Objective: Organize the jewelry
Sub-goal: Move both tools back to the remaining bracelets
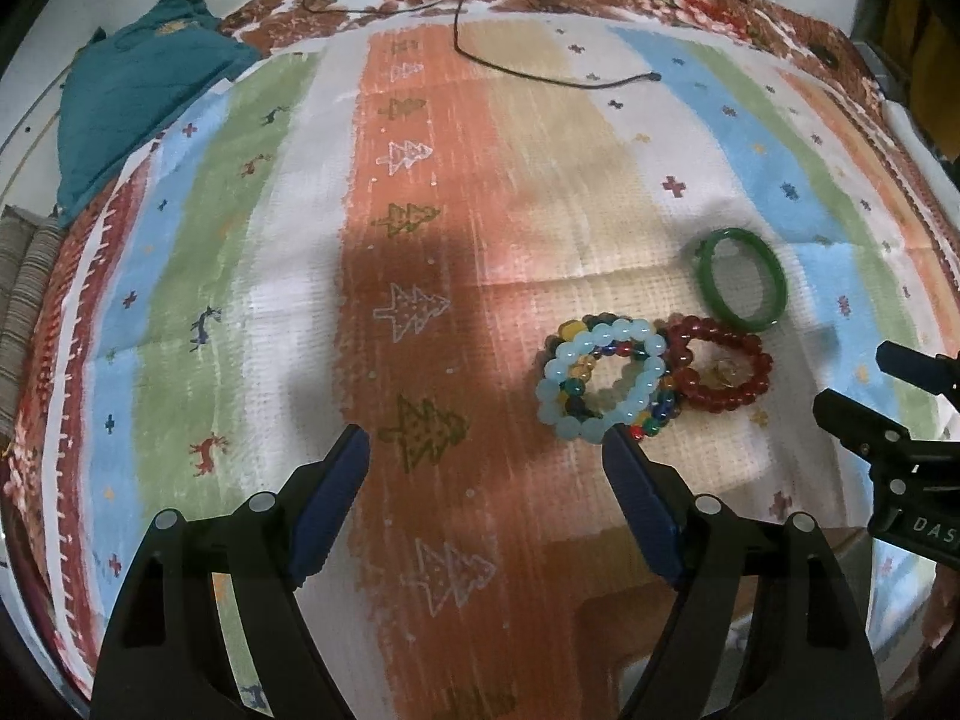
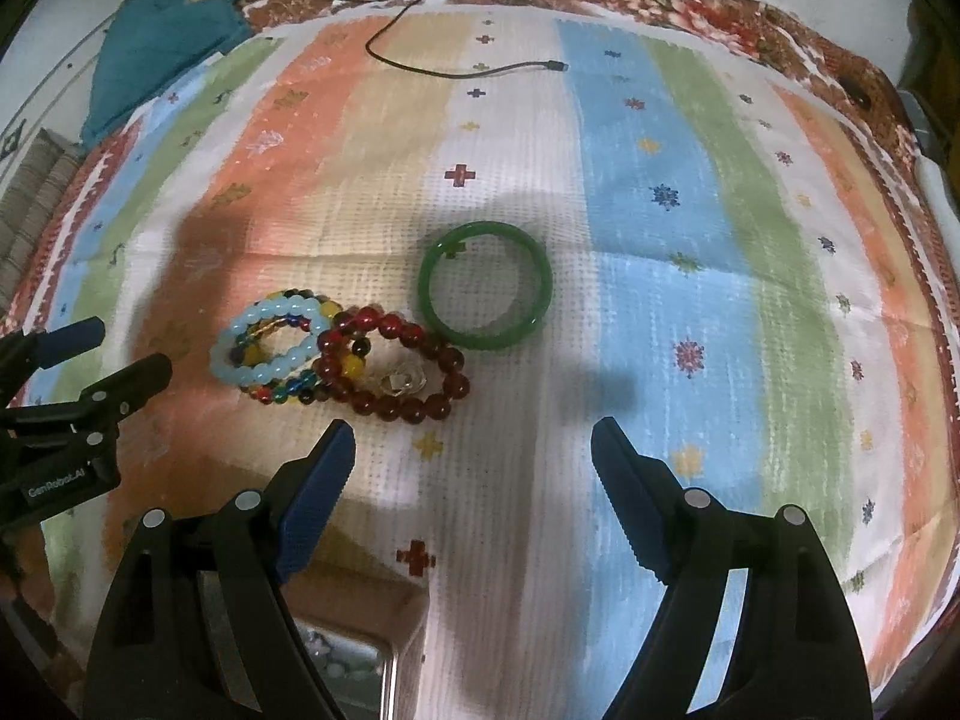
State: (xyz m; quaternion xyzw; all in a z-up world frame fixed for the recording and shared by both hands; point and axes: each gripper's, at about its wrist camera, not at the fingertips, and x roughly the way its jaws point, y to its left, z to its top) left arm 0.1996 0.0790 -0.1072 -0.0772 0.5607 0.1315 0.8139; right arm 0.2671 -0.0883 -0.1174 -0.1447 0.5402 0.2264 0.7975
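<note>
On the striped cloth lie a green bangle (image 1: 743,279) (image 2: 485,293), a dark red bead bracelet (image 1: 723,371) (image 2: 393,369), a pale blue bead bracelet (image 1: 600,378) (image 2: 270,341) and a multicoloured bead bracelet (image 1: 651,414) (image 2: 288,387) under it. The beaded ones overlap in a pile. My left gripper (image 1: 486,450) is open and empty, just left of the pile. My right gripper (image 2: 474,438) is open and empty, just short of the bangle. A box (image 2: 360,612) with a mirror shows below my right gripper.
A black cable (image 1: 540,69) (image 2: 456,69) lies at the far side of the cloth. A teal cloth (image 1: 132,90) (image 2: 162,36) sits at the far left corner. The other gripper shows at each view's edge: the right one (image 1: 900,420), the left one (image 2: 78,384).
</note>
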